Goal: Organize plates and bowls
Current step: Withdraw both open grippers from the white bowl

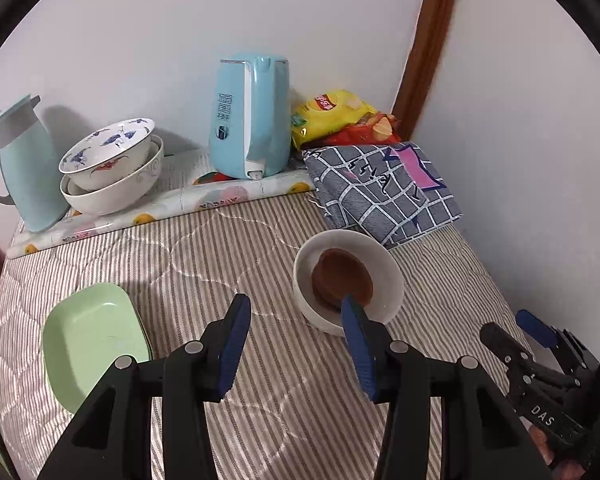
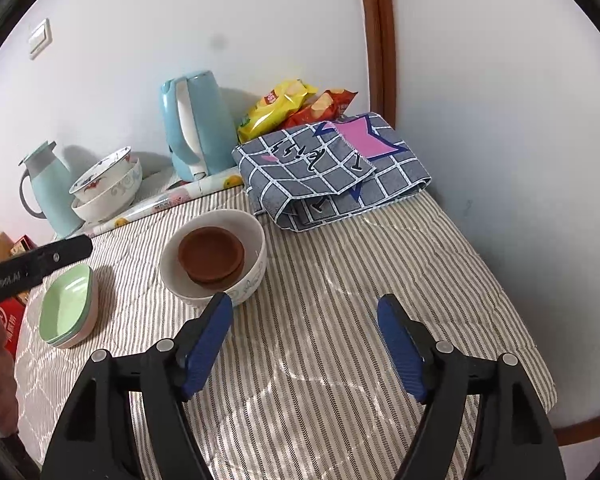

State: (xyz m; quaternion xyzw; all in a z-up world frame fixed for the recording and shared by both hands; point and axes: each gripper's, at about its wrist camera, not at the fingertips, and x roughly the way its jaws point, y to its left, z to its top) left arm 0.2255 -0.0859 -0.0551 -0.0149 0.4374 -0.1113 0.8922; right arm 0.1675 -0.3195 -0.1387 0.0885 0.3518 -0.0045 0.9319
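A white bowl point(image 1: 384, 264) point(image 2: 252, 236) sits on the striped cloth with small brown dishes point(image 1: 342, 278) point(image 2: 211, 255) stacked inside. Green square plates point(image 1: 90, 336) point(image 2: 66, 306) lie stacked to its left. Two patterned white bowls point(image 1: 112, 164) point(image 2: 106, 186) are nested at the back by the wall. My left gripper point(image 1: 296, 306) is open and empty; its right finger overlaps the white bowl's near rim in view. My right gripper point(image 2: 304, 302) is open and empty, just to the right of and nearer than the white bowl. It also shows in the left wrist view point(image 1: 512, 326).
A blue kettle point(image 1: 250, 120) point(image 2: 194, 124), a pale blue jug point(image 1: 24, 168) point(image 2: 48, 188), snack bags point(image 1: 340, 114) point(image 2: 292, 104) and a folded checked cloth point(image 1: 384, 188) point(image 2: 332, 168) stand along the back. White walls close the back and right. The table's right edge point(image 2: 540, 360) is near.
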